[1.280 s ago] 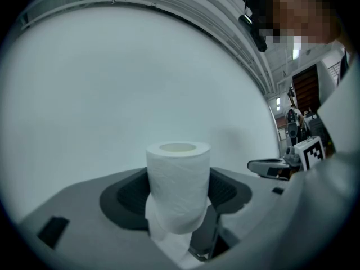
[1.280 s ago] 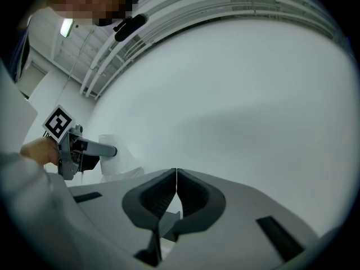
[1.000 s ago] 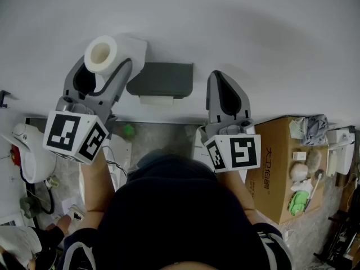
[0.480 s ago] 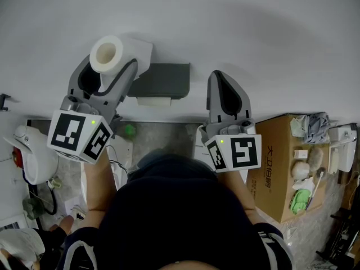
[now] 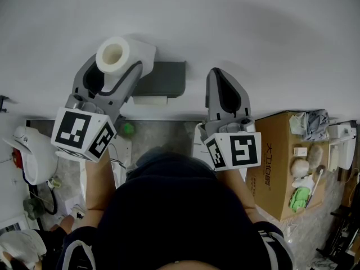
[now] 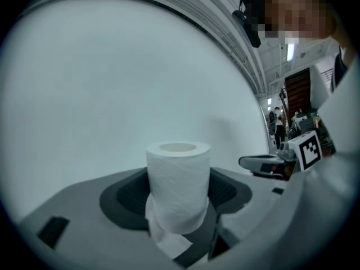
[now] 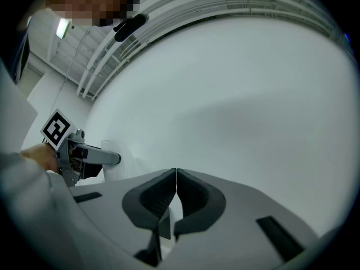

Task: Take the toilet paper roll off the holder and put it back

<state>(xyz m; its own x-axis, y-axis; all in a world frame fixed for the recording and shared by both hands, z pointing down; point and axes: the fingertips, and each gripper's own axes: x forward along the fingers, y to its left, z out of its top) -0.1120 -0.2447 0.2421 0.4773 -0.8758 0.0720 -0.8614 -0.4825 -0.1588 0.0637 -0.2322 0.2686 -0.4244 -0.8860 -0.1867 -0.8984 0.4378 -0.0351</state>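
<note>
Holding the roll [image 5: 115,54] in my left tongs [image 5: 112,72], I have it off the holder [image 5: 163,79]. From the head view it sits just up and left of the holder's left end. Whether the paper touches the holder there I cannot tell.

Only the head view shows the holder: a dark grey box on the white wall [image 5: 253,38], with a pale strip [image 5: 151,100] under its lower edge. The same view shows the roll's open core facing the camera. My right tongs [image 5: 219,77] are in it too, to the right of the holder and apart from it.

The left gripper view gives what the head view cannot. The dark pads [image 6: 126,198] stand wide and press the roll [image 6: 179,184] from both sides. The roll stands upright between them, cream core on top, the white paper wound a little unevenly. A loose tail [image 6: 169,243] hangs off its lower edge towards the camera. My right tongs [image 6: 270,163] show at the right of that view.

The right gripper view settles my right tongs [image 7: 176,193]: jaws closed together, nothing between them, facing bare wall. My left tongs [image 7: 84,157] show at its left edge.
</note>
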